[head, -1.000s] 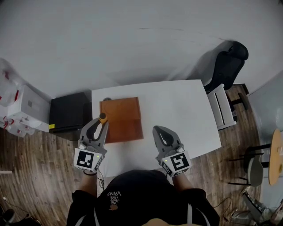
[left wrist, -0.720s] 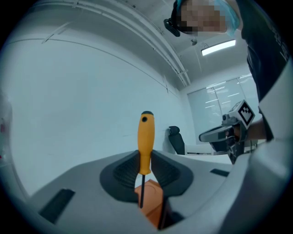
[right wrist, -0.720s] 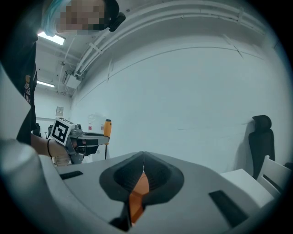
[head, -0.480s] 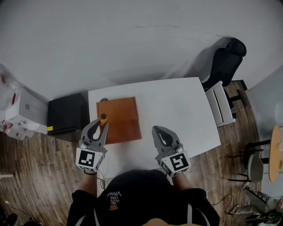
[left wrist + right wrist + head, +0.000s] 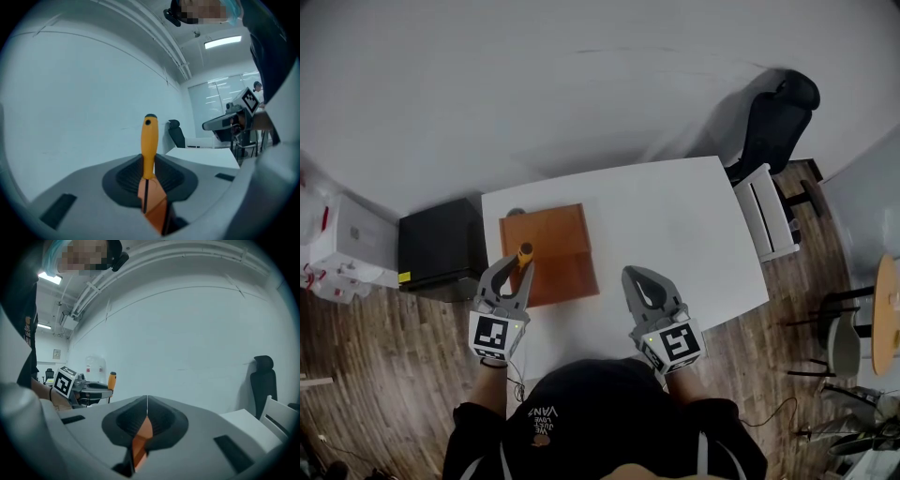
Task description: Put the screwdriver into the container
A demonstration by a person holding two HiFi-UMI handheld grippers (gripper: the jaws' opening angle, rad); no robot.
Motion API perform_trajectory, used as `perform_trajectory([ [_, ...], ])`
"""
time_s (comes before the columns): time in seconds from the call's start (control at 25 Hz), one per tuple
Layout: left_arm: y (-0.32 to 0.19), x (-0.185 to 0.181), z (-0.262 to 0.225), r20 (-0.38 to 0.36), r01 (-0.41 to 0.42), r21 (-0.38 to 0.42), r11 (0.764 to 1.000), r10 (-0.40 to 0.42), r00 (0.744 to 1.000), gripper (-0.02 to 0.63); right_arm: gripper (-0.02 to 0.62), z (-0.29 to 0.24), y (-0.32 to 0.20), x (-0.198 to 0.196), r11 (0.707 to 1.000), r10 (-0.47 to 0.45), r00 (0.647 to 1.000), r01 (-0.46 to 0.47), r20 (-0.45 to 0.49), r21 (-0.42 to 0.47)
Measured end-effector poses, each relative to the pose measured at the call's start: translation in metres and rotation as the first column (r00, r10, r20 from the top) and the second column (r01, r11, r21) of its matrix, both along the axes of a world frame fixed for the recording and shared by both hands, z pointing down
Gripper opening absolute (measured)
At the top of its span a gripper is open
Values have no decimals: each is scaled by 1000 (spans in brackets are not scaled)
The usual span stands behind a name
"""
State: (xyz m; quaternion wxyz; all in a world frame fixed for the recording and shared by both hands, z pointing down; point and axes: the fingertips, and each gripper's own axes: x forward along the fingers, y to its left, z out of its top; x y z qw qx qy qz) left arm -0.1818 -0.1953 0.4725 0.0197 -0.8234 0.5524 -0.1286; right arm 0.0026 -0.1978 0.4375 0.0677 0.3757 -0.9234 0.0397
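The screwdriver (image 5: pixel 525 251) has an orange handle (image 5: pixel 149 140) that sticks out past the tips of my left gripper (image 5: pixel 518 266), which is shut on its dark shaft (image 5: pixel 146 176). The handle hangs above the left edge of the container (image 5: pixel 562 234), a flat brown box on the left half of the white table (image 5: pixel 675 225). My right gripper (image 5: pixel 636 276) hovers near the table's front edge, to the right of the container, its jaws closed together (image 5: pixel 146 401) with nothing between them. The right gripper view also shows the left gripper (image 5: pixel 89 386) with the handle (image 5: pixel 112 379).
A small dark object (image 5: pixel 516 213) lies at the container's back left corner. A black cabinet (image 5: pixel 441 248) stands left of the table, with white boxes (image 5: pixel 347 244) beyond it. A black chair (image 5: pixel 778 122) and a white unit (image 5: pixel 766 220) stand at the right.
My left gripper has drifted slightly right with the screwdriver, so the handle now sits over the container's left edge. The right gripper has barely moved.
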Motion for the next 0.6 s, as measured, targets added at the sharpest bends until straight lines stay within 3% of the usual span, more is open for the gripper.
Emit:
perform_trajectory([
  [0.6, -10, 3, 42, 24, -29, -87, 996, 31, 999, 80, 12, 6, 0, 6, 999, 44, 999, -44, -5, -12],
])
